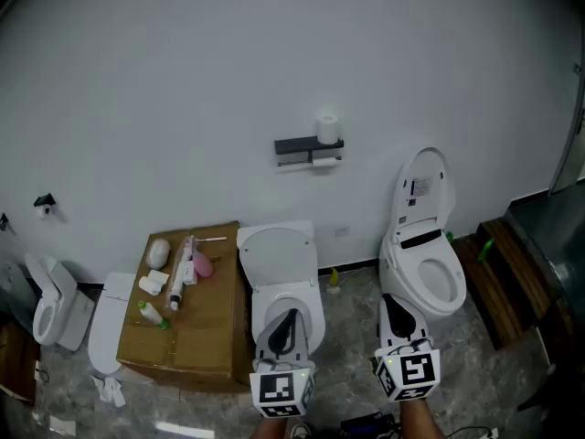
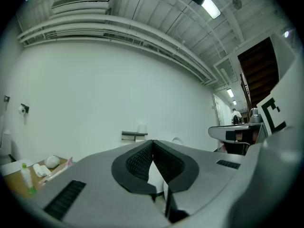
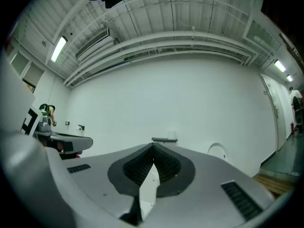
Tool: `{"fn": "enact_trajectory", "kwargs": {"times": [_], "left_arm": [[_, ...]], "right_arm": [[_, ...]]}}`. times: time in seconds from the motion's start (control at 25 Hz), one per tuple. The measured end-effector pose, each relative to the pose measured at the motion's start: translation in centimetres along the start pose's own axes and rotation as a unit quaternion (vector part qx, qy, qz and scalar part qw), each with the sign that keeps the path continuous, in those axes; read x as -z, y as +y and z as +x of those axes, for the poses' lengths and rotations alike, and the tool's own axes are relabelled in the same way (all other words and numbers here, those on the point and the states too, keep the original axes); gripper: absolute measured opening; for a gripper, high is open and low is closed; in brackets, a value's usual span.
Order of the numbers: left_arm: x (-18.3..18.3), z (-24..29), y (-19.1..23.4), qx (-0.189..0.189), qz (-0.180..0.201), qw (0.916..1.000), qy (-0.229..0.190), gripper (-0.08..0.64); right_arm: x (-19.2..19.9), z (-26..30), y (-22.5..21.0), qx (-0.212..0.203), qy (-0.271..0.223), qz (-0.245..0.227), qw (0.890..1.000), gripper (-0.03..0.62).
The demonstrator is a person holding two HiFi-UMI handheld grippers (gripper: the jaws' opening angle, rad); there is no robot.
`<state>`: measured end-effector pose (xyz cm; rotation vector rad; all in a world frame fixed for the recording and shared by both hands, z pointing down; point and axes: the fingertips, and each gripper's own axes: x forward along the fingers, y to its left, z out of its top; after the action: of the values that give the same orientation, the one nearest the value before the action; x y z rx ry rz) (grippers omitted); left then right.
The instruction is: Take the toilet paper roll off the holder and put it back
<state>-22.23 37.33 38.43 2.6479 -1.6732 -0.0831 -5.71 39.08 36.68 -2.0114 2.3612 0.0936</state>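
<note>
- I see the toilet paper roll (image 1: 328, 127) standing upright on top of the dark holder (image 1: 306, 147), which is mounted on the white wall.
- Both claws are held low and level with each other, well apart from the holder, pointing toward the wall.
- My left claw (image 1: 286, 323) hangs over the open toilet (image 1: 283, 277), jaws pressed together with nothing between them.
- My right claw (image 1: 396, 311) is in front of the second toilet (image 1: 428, 254), likewise closed and empty.
</note>
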Motion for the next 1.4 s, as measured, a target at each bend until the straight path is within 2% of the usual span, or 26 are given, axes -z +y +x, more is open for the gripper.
{"fn": "enact_trajectory", "kwargs": {"times": [0.24,0.56,0.96,1.28,1.4], "left_arm": [[-0.2,0.5,-2.1,0.003,0.002,1.0000,0.004,0.015],[0.0,1.5,-5.2,-0.012,0.009,0.9999,0.000,0.015],[0.7,3.0,-10.3,-0.021,0.015,0.9997,0.007,0.015],[1.0,5.0,-11.2,-0.026,0.035,0.9990,0.007,0.015],[1.1,5.8,-11.4,-0.022,0.030,0.9993,0.005,0.015]], "right_arm": [[-0.1,-0.6,-1.8,-0.002,-0.001,0.001,1.000,0.018],[0.0,-1.5,-5.3,-0.009,-0.005,0.007,1.000,0.018],[1.9,-3.2,-10.0,-0.023,0.013,0.017,1.000,0.020],[2.8,-2.3,-12.0,-0.027,0.020,0.021,0.999,0.020],[3.0,-1.8,-12.3,-0.025,0.017,0.018,0.999,0.020]]}}
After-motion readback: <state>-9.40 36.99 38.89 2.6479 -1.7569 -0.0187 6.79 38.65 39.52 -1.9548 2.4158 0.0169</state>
